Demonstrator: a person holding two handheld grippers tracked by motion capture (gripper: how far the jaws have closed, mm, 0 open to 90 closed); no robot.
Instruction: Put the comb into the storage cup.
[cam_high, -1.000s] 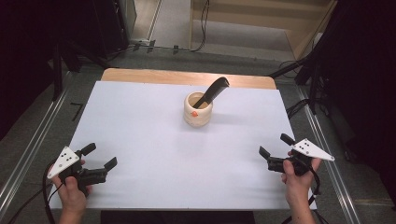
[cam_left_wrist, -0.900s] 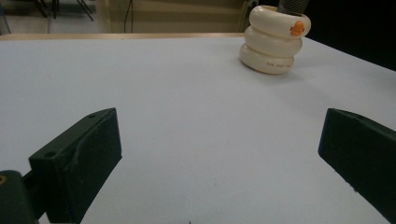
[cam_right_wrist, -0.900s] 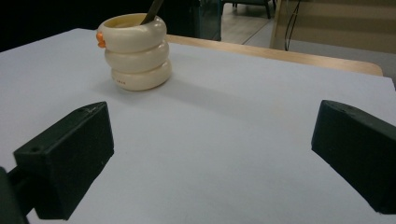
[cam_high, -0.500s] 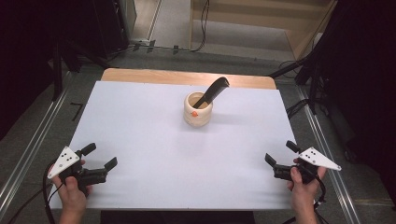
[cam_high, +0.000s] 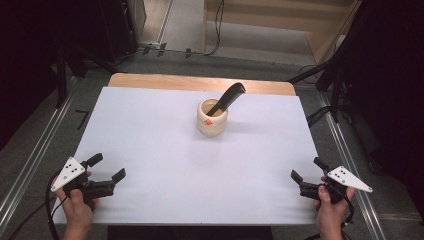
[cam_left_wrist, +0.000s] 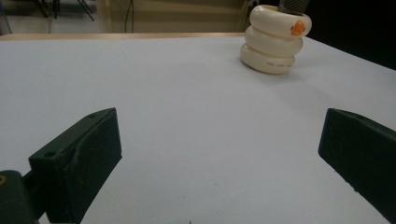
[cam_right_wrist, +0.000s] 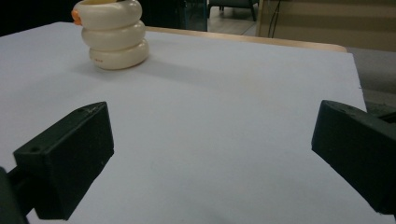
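One cream holder (cam_high: 212, 117), one knife (cam_high: 228, 98), two gaping tongs (cam_high: 106, 167) (cam_high: 306, 169).

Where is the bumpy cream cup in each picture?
High view: the cream cup stands in the middle, toward the far edge, a black handle sticking out.
Left gripper view: top right.
Right gripper view: top left.
Shared landmark: its orange spot.

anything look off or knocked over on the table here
Nothing stands out. The cream ringed holder stands upright on the white table, with the black knife handle leaning out of it toward the far right. Left gripper and right gripper are open, near the front edge.
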